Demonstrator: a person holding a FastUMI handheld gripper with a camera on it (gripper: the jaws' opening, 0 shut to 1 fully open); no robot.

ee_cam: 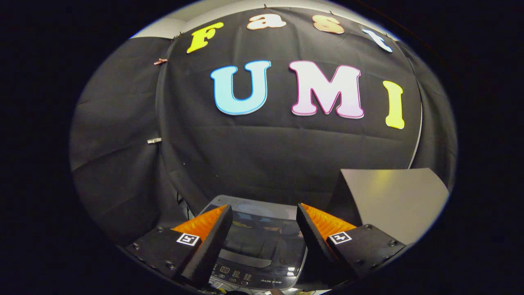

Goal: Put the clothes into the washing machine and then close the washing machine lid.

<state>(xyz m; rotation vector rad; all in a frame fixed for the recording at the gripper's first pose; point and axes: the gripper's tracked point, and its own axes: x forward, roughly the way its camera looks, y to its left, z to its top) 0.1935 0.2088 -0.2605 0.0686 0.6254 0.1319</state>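
A small top-loading washing machine (262, 241) stands below me against the black cloth wall, its dark glossy lid lying flat and shut. Its control panel (249, 276) with buttons is the part closest to me. My gripper (264, 213) hovers above the lid, open, with nothing between the fingers. The lid shows through the gap between the two fingers (217, 233).
A grey tabletop (393, 200) lies to the right of the machine, beyond the right finger. Black cloth walls close in the back and the left side, pinned with small clips (154, 140).
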